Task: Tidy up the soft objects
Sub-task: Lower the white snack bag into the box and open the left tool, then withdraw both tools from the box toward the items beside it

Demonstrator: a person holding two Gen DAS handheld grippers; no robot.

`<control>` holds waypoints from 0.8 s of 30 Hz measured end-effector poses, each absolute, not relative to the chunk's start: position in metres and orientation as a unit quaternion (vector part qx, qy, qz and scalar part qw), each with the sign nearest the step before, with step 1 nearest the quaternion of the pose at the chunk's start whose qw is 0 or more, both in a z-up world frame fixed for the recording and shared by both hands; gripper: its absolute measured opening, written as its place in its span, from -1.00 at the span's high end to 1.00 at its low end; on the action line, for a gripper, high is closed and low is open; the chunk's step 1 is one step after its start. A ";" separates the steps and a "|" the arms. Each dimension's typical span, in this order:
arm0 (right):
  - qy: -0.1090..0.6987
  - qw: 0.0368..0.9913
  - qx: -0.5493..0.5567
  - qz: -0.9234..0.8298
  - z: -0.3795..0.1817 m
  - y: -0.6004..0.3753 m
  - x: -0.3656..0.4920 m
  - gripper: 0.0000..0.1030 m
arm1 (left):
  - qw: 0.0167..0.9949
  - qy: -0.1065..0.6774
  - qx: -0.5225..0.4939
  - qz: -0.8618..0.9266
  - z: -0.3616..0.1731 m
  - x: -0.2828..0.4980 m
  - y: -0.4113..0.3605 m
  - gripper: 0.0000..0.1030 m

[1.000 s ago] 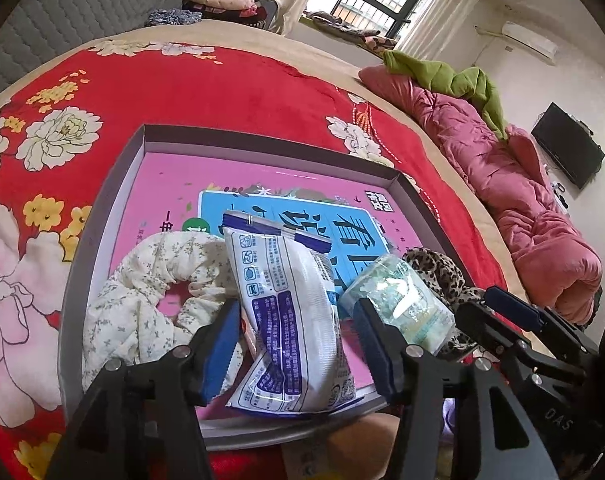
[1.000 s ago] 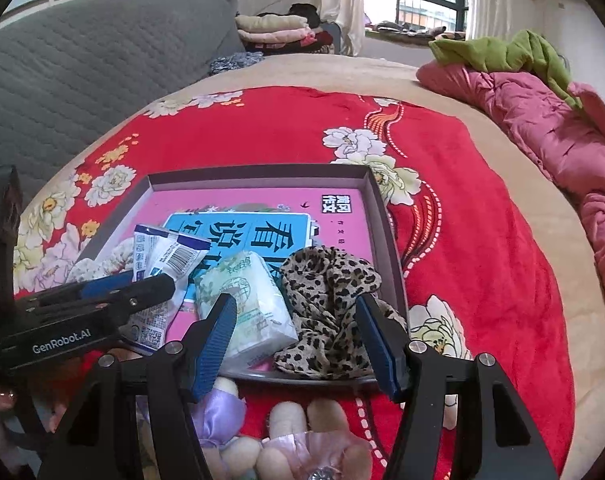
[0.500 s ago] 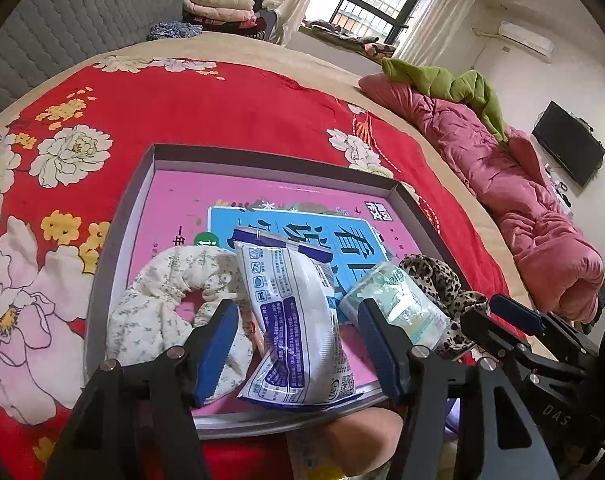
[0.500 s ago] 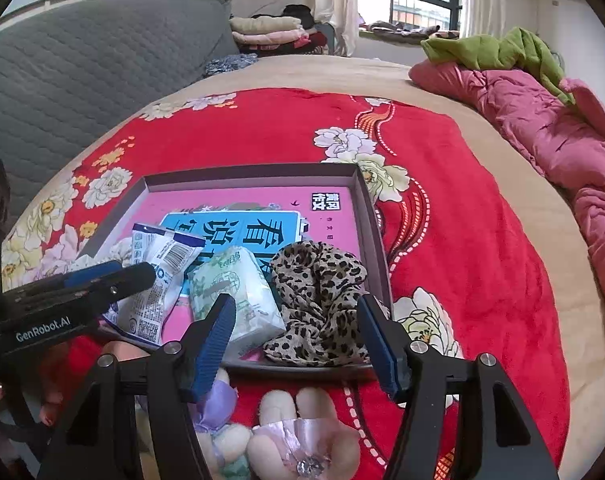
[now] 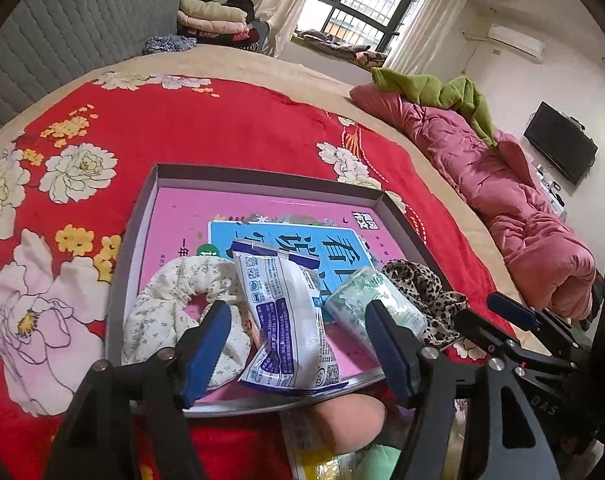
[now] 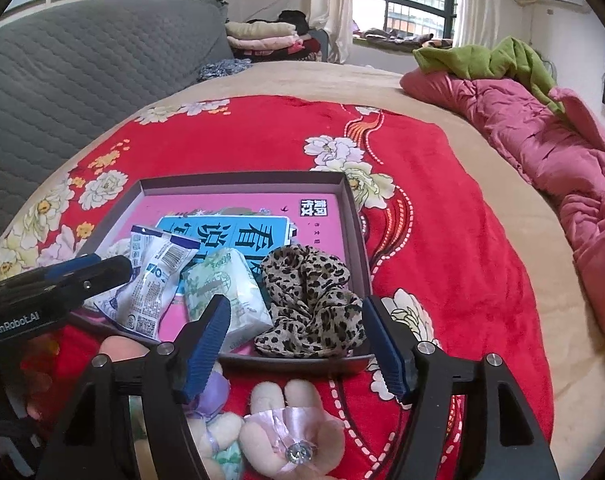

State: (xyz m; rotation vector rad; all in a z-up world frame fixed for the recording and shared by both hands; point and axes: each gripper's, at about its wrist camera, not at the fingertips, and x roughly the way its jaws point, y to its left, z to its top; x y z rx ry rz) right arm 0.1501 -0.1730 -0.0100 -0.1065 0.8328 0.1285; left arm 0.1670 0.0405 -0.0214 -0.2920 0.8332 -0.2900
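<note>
A shallow grey tray (image 5: 142,248) (image 6: 354,220) with a pink printed bottom lies on the red flowered blanket. In it lie a white floral scrunchie (image 5: 170,304), a blue-and-white packet (image 5: 282,312) (image 6: 154,284), a green tissue pack (image 5: 366,300) (image 6: 222,288) and a leopard scrunchie (image 5: 422,288) (image 6: 306,300). My left gripper (image 5: 298,340) hovers at the tray's near edge, jaws opening; the packet sits between them untouched. My right gripper (image 6: 298,332) stands over the near rim, jaws opening, with the leopard scrunchie and tissue pack in the gap, not pressed.
Plush toys with pink bows (image 6: 294,420) lie in front of the tray, close under the right gripper. A pink quilt (image 6: 562,168) and a green blanket (image 6: 490,60) line the bed's right side. Folded clothes (image 6: 262,36) and a grey headboard (image 6: 82,64) stand behind.
Both pairs of jaws have widened. My left gripper has pulled back and up from the packet, which stays lying in the tray. The right gripper has hardly moved.
</note>
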 end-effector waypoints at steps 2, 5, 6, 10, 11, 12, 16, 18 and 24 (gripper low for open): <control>0.402 0.912 -0.050 0.064 -0.008 -0.173 0.148 -0.37 | 0.896 0.398 -0.140 -0.137 -0.018 0.164 0.042 -0.36; 0.397 0.914 -0.055 0.062 -0.005 -0.172 0.145 -0.39 | 0.900 0.393 -0.138 -0.131 -0.014 0.159 0.045 -0.36; 0.397 0.914 -0.054 0.063 -0.004 -0.171 0.144 -0.39 | 0.900 0.392 -0.138 -0.128 -0.013 0.157 0.046 -0.36; 0.392 0.916 -0.054 0.065 0.000 -0.170 0.140 -0.41 | 0.904 0.388 -0.140 -0.114 -0.007 0.150 0.048 -0.36; 0.389 0.917 -0.054 0.064 0.001 -0.170 0.138 -0.41 | 0.904 0.388 -0.140 -0.112 -0.005 0.149 0.048 -0.36; 0.387 0.918 -0.055 0.065 0.002 -0.170 0.138 -0.41 | 0.905 0.387 -0.140 -0.112 -0.004 0.147 0.048 -0.36; 0.381 0.921 -0.059 0.064 0.008 -0.170 0.134 -0.42 | 0.906 0.385 -0.135 -0.108 0.000 0.138 0.047 -0.36; 0.378 0.922 -0.059 0.064 0.011 -0.171 0.133 -0.42 | 0.906 0.386 -0.133 -0.108 0.002 0.133 0.046 -0.36; 0.364 0.927 -0.052 0.069 0.022 -0.175 0.124 -0.43 | 0.912 0.381 -0.118 -0.095 0.009 0.117 0.046 -0.36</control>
